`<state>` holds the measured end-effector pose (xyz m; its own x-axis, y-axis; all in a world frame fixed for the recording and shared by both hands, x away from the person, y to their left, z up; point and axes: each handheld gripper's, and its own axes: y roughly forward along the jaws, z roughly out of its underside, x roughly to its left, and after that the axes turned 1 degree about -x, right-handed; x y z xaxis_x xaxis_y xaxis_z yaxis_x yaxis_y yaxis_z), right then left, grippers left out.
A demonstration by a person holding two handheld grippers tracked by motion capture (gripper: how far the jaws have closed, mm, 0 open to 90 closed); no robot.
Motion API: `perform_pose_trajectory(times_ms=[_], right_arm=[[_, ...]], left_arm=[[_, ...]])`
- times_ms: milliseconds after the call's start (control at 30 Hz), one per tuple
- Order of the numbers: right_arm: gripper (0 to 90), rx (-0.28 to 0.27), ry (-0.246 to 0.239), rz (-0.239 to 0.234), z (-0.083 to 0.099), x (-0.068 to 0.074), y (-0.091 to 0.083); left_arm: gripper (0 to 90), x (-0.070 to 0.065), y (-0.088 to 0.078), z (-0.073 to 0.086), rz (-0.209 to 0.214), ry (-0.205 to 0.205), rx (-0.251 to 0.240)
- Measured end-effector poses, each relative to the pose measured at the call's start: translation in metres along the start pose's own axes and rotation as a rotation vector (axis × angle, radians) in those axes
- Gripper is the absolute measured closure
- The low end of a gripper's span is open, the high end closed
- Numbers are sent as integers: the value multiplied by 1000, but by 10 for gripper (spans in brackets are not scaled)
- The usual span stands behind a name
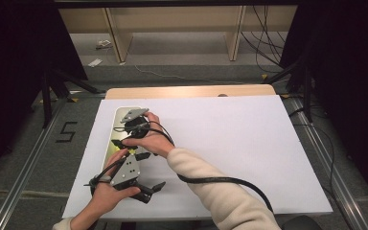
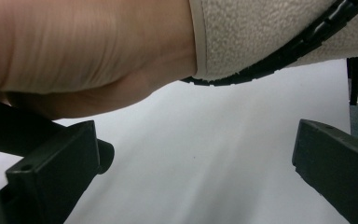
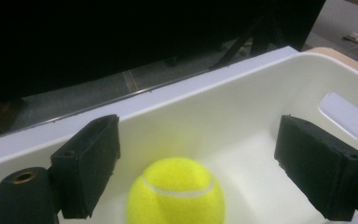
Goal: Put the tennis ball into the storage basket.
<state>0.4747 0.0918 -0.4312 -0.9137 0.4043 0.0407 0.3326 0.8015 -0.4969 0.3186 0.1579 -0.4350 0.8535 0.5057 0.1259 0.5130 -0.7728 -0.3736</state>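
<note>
Here, a yellow tennis ball (image 3: 175, 192) is seen lying on the floor of a white bin (image 3: 242, 116), between the two spread jaws of the right gripper (image 3: 196, 168) and apart from both. The ball, being round, has no long axis; its white seam (image 3: 177, 192) is seen as a shallow curve running across the face turned to the camera. In the high view the bin (image 1: 119, 115) is placed at the left edge of the white board (image 1: 230, 143), its long axis running away from the person, and the right gripper (image 1: 135, 125) is held over it by the right hand (image 1: 148, 139), crossed over to the left. The left gripper (image 1: 146, 189) is held near the board's front edge, jaws wide apart and nothing between them; the cream sleeve (image 2: 261, 32) and cable (image 2: 279, 56) are seen just above.
</note>
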Motion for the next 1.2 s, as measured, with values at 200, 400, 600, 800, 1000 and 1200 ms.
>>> perform_pose_trajectory(times_ms=[200, 400, 600, 800, 1000, 1200], right_arm=[[149, -30, 0, 6, -6, 1, -7], [150, -36, -2, 8, -4, 0, -16], [150, -49, -11, 21, -2, -3, -32], [151, -52, 1, 46, 4, -14, -48], [151, -60, 19, 68, 10, -23, -63], [152, -61, 28, 93, 15, -30, -76]], left_arm=[[1, 0, 0, 0, 0, -1, 0], [1, 0, 0, 0, 1, -1, 0], [1, 0, 0, 0, 0, 0, 0], [1, 0, 0, 0, -1, 0, 0], [1, -1, 1, 0, 0, 4, 3], [1, 0, 0, 0, -3, 2, 2]])
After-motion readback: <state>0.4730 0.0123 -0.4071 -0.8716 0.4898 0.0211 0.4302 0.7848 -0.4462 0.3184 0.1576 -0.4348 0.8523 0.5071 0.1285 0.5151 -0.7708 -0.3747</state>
